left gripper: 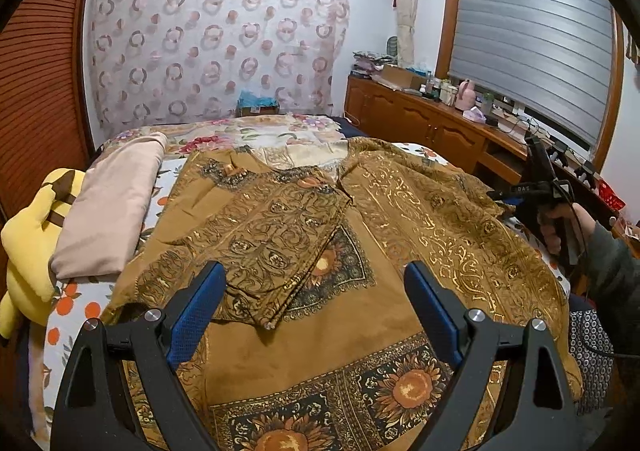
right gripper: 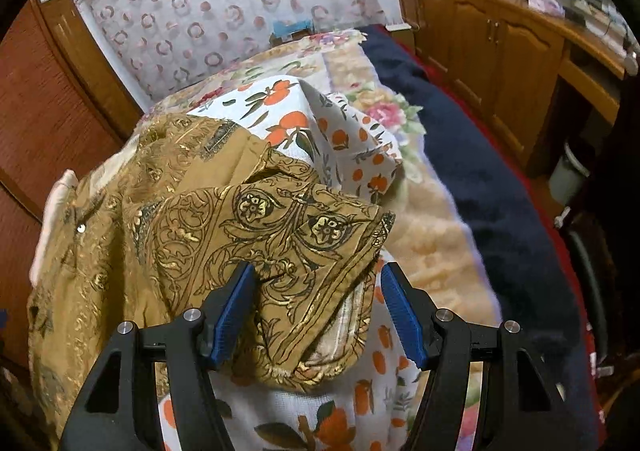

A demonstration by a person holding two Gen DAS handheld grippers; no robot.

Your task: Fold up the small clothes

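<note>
A brown and gold patterned shirt lies spread on the bed. Its left sleeve is folded in over the body. My left gripper is open and empty, hovering above the shirt's lower part. My right gripper is open with the shirt's right sleeve cuff lying between its blue pads, not clamped. The right gripper also shows in the left wrist view, at the shirt's right edge, held by a hand.
A white sheet with orange fruit print covers the bed. A pink folded cloth and a yellow plush toy lie at the left. A dark blue blanket lies at the right, beside wooden cabinets.
</note>
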